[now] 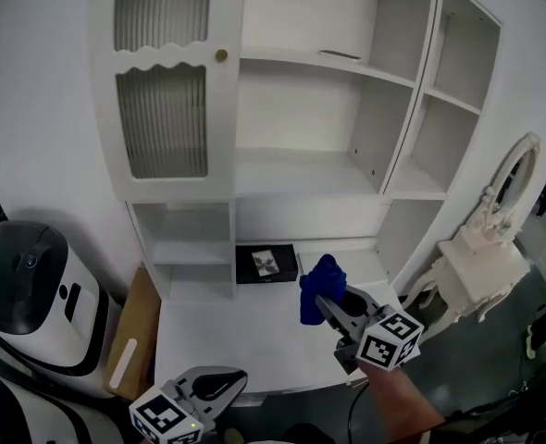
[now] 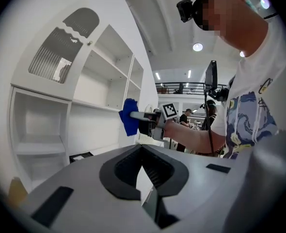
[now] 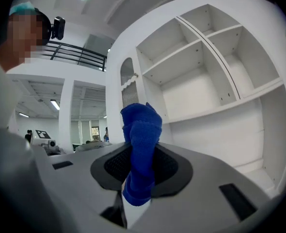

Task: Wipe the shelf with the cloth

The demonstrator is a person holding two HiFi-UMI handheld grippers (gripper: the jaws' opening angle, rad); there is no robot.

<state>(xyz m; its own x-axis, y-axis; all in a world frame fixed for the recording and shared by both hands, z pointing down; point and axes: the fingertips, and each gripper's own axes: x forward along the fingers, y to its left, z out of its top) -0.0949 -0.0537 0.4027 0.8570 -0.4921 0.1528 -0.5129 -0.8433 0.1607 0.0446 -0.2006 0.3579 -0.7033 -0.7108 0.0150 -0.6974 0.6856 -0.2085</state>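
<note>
L gripper (image 1: 227, 384): nearest, low; jaws closed together, nothing between.
R gripper (image 1: 328, 303): jaws clamped on blue cloth (image 1: 319, 280), held in air over surface (image 1: 245, 336), near shelf (image 1: 301, 178).
Step tip: prob. press cloth flat on board, sweep back-to-front, skirt black box (image 1: 266, 264).
Count: 2 grippers, 1 cloth, 1 shelf, 1 box.

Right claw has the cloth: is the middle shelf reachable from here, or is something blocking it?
Likely yes. The right claw, shut on the cloth, hangs over the desk in front of the middle shelf, which is open-fronted and bare; the closed door stands off to its left.
</note>
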